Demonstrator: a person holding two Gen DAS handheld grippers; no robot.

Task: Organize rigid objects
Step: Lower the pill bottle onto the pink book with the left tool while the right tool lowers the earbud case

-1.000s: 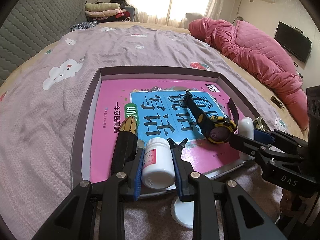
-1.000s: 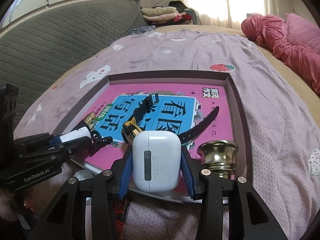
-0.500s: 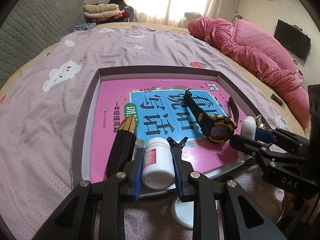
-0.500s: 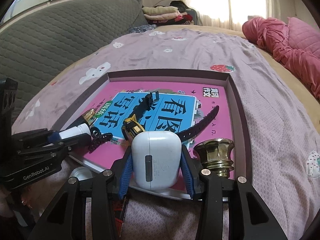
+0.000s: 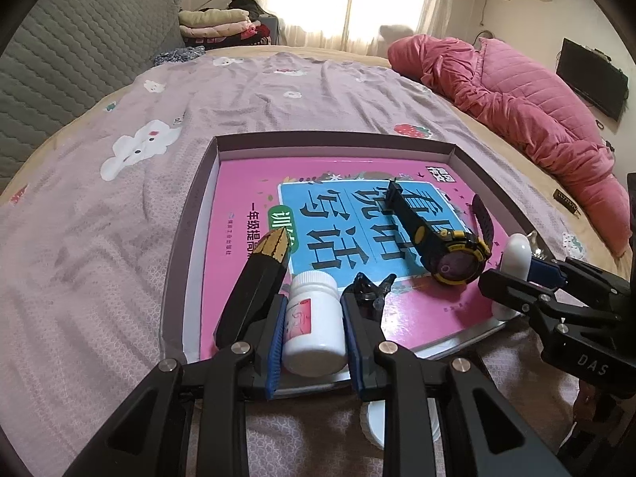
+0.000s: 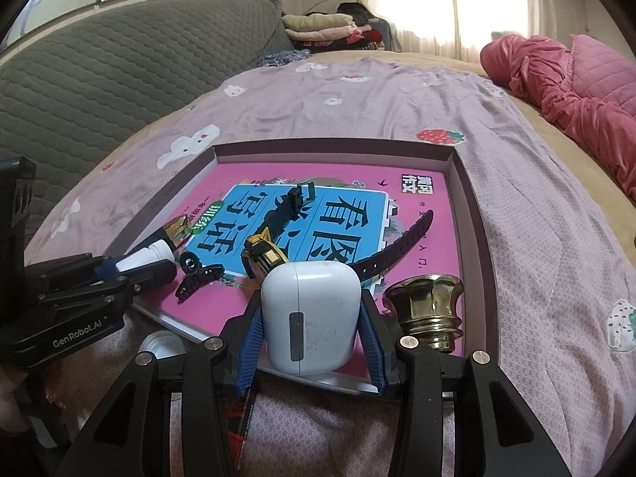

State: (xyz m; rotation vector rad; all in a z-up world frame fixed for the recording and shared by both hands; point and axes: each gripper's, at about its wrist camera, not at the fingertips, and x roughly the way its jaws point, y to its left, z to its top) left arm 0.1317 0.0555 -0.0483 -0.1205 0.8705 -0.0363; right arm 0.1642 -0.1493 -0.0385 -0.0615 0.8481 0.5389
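The left gripper (image 5: 314, 326) is clamped on a small white pill bottle (image 5: 315, 328), its long axis running along the fingers, cap end pointing away over the near edge of the shallow cardboard tray (image 5: 190, 238); the right gripper (image 6: 312, 322) is clamped on a smooth white earbud case (image 6: 312, 314), held over the same near edge on the tray's right side. Judged from this, each item need only go forward and down onto the glossy pink book (image 5: 254, 183) lining the tray. The free space lies ahead; the left hand is nearer the black-and-gold pen-shaped piece (image 5: 262, 274) and ridged black hair clip (image 5: 371, 288); the right is nearer the polished brass knob (image 6: 427, 312). A rubber-strapped yellow-and-black watch (image 5: 455, 256) lies between them.
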